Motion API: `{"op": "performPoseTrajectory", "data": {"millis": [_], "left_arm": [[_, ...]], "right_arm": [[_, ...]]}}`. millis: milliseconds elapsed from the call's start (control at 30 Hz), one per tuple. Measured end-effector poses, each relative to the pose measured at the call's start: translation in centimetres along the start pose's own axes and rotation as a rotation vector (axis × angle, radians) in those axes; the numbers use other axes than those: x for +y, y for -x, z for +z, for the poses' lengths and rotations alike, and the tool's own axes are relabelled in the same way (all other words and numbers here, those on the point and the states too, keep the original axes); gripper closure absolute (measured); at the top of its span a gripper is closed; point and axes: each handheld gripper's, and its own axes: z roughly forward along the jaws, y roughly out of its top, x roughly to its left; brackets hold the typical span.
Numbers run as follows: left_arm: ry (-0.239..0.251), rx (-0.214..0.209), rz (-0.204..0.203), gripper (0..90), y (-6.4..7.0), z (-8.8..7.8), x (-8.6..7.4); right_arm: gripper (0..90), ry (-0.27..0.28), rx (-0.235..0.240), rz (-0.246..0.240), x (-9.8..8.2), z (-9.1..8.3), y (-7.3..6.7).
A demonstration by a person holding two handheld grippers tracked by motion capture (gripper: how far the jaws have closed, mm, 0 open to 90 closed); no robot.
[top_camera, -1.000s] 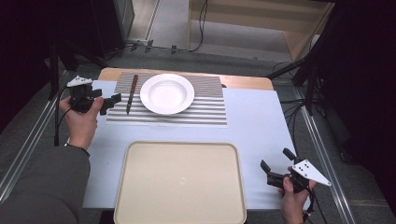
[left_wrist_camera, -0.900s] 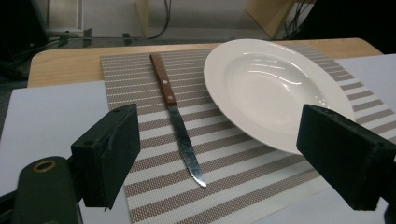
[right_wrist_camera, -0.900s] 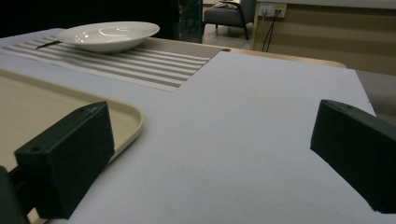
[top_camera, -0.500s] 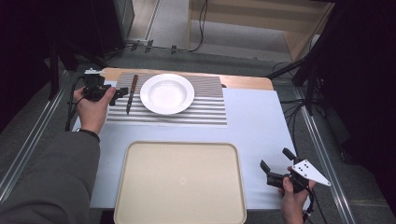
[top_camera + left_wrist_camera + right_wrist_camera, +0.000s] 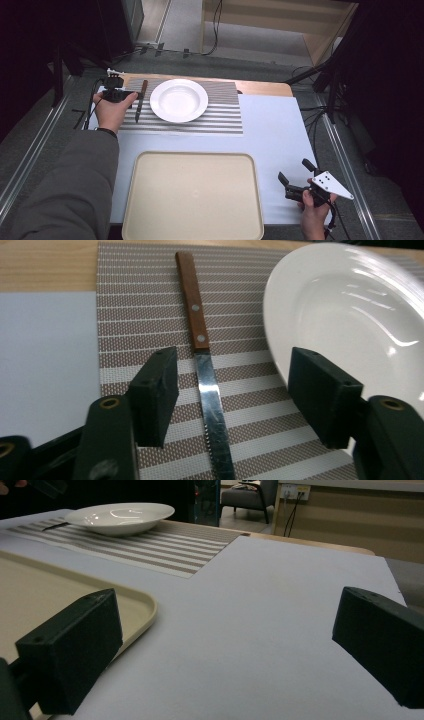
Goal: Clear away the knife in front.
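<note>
Two hand-held grippers work over a worktop covered in pale blue-white sheeting (image 5: 270, 130). At the far left, the left gripper (image 5: 227, 395) hangs just above a wooden-handled table knife (image 5: 202, 370) with a serrated steel blade. The knife lies flat on a brown-and-white striped woven placemat (image 5: 220, 117), its handle pointing away from the person. The left gripper's jaws have just been closing and now stand partly apart, one on each side of the blade (not touching it, as the left gripper view shows a gap on both sides). Just beside the knife, on the same placemat, sits a white round ceramic deep plate (image 5: 179, 100), its rim close to one jaw. In the high view the person's left hand (image 5: 112, 110), in a grey sleeve, holds that gripper next to the knife (image 5: 140, 100). Nearer the person lies a large beige rectangular plastic tray (image 5: 192, 197), with rounded corners. At the near right corner of the worktop, well apart from the plate, the right gripper (image 5: 296, 176) rests in the right hand, its jaws wide apart over bare sheeting beside the tray's edge (image 5: 145, 605).
</note>
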Motion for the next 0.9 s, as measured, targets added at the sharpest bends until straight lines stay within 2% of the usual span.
{"op": "performPoseTrajectory", "data": {"millis": [33, 67, 133, 300, 433, 500, 667, 800, 867, 900], "left_arm": [[-0.011, 0.017, 0.005, 38.5, 0.0, 0.3, 0.2], [-0.018, 0.030, -0.002, 44.4, -0.2, 0.8, 0.4], [-0.035, 0.052, 0.003, 50.2, -0.4, 1.3, 0.6], [-0.062, 0.052, -0.002, 56.7, -0.8, 2.7, 1.0], [-0.065, 0.053, 0.002, 59.3, -0.9, 3.3, 1.2], [-0.064, 0.058, 0.007, 64.2, -0.8, 3.7, 1.2], [-0.045, 0.060, 0.013, 64.4, -0.9, 4.5, 0.9], [-0.044, 0.040, 0.005, 64.9, -0.6, 5.1, 0.9], [-0.051, 0.063, 0.002, 66.2, -0.6, 5.5, 0.7], [-0.048, 0.059, -0.005, 66.3, -0.6, 5.6, 0.7]], "right_arm": [[0.0, 0.000, 0.000, 0.000, 0.0, 0.0, 0.0], [0.0, 0.001, 0.001, 0.000, 0.0, 0.0, 0.0], [0.0, 0.000, 0.000, 0.000, 0.0, 0.0, 0.0], [0.0, -0.001, 0.003, -0.006, 0.0, 0.1, 0.0], [0.0, -0.001, 0.001, -0.006, 0.0, 0.2, 0.0], [0.0, -0.002, 0.001, -0.007, 0.0, 0.2, -0.1], [0.0, -0.004, 0.000, -0.011, 0.0, 0.2, -0.1], [0.0, -0.006, 0.000, -0.010, 0.1, 0.3, -0.1], [0.0, -0.005, 0.000, -0.010, 0.0, 0.3, -0.1], [0.0, -0.006, 0.002, -0.007, 0.0, 0.2, -0.1]]}}
